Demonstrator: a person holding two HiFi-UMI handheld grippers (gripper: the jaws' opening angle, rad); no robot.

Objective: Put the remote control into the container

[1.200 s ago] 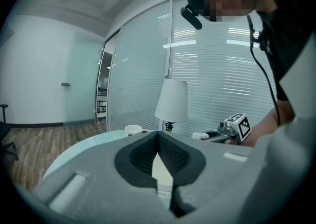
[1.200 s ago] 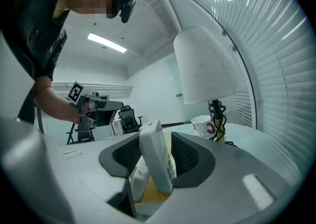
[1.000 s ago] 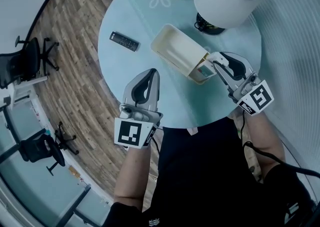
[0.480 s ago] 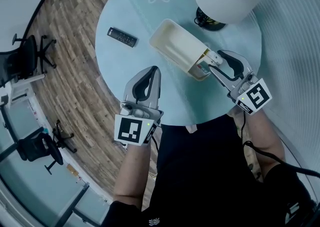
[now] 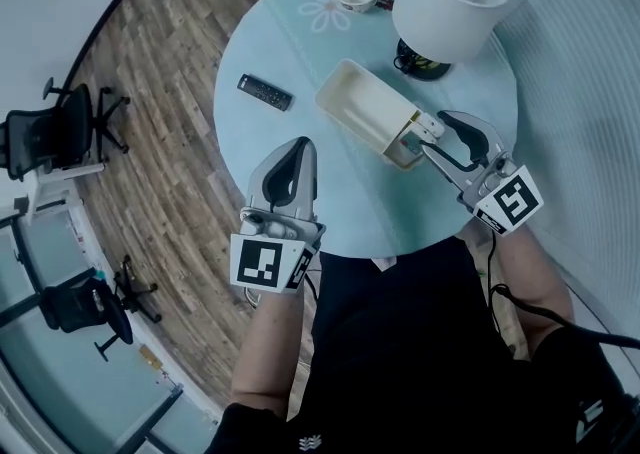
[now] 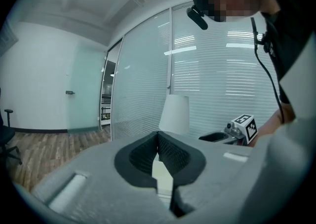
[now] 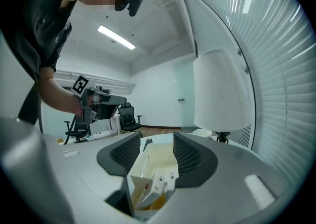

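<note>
Nothing stowed: slim black remote control [image 5: 265, 92] left untouched, apart from cream rectangular plastic container [image 5: 370, 114] straddled by just-opened jaws of right gripper [image 5: 428, 137]; left gripper [image 5: 305, 145] closed, empty.

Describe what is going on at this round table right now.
A person holds a gripper in each hand over a round table. The right gripper has just been opening its jaws, which stand apart around the near end of the cream container. The left gripper is shut and empty, above the table's near edge. The remote control lies on the table left of the container, not yet inside.
</note>
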